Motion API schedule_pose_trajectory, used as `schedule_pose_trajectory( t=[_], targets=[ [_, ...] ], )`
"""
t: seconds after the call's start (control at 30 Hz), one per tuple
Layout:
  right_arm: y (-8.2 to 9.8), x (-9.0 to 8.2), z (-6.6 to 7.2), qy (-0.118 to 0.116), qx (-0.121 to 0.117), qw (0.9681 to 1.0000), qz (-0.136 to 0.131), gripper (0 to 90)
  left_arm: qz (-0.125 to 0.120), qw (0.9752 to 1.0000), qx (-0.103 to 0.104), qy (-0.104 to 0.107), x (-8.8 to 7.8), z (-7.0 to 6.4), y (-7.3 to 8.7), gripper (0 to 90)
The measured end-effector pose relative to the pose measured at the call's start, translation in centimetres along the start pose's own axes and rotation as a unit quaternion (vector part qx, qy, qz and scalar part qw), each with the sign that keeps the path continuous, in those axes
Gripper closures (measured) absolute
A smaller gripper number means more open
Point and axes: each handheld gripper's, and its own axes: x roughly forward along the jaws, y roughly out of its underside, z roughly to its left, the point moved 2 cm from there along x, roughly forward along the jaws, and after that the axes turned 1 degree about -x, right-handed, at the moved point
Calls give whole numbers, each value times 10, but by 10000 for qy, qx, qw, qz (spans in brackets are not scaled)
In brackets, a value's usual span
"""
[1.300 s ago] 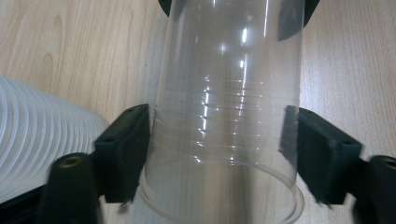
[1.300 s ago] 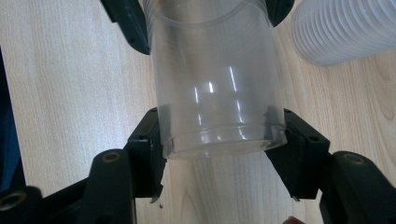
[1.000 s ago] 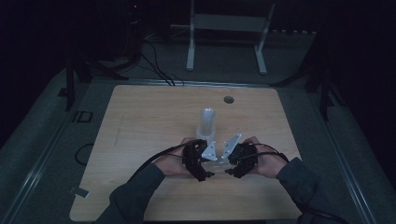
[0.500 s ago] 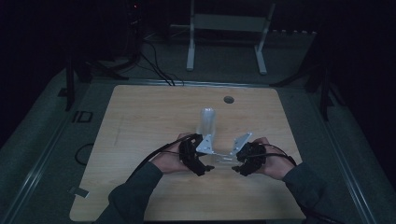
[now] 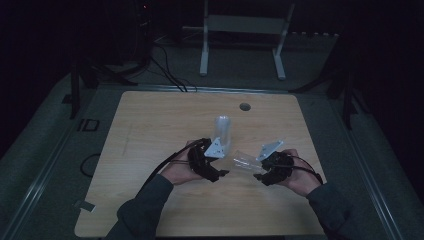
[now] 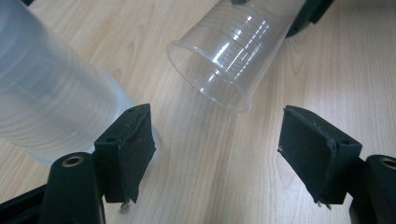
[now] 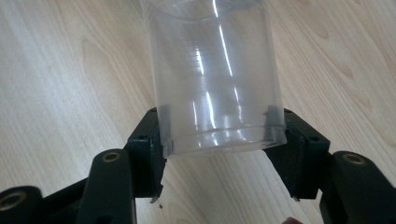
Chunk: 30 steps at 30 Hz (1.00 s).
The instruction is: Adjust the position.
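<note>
Right claw (image 7: 219, 140), clear ribbed cup (image 7: 212, 70)

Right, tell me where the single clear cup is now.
The clear cup lies tilted in the right gripper, pinched at its base, right of the cup stack near the table's middle in the high view.

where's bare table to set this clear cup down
Free: the wide strip left of the cup stack, and the far side around the round hole. Crowded: between the left gripper and right gripper, where the clear cup is held.
</note>
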Motion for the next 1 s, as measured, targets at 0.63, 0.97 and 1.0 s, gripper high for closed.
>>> schedule_pose_trajectory(
  t=[0.63, 0.97, 1.0],
  targets=[
    [13, 8, 3, 479, 1043, 9910, -684, 418, -373, 9981, -471, -142, -2, 3, -8, 261],
    [15, 17, 10, 800, 1702, 9767, -1029, 418, -479, 9962, -672, -267, -5, 5, -11, 261],
    [15, 17, 10, 842, 1779, 9746, -1068, 418, -501, 9960, -685, -273, -6, 5, -11, 261]
  ],
)
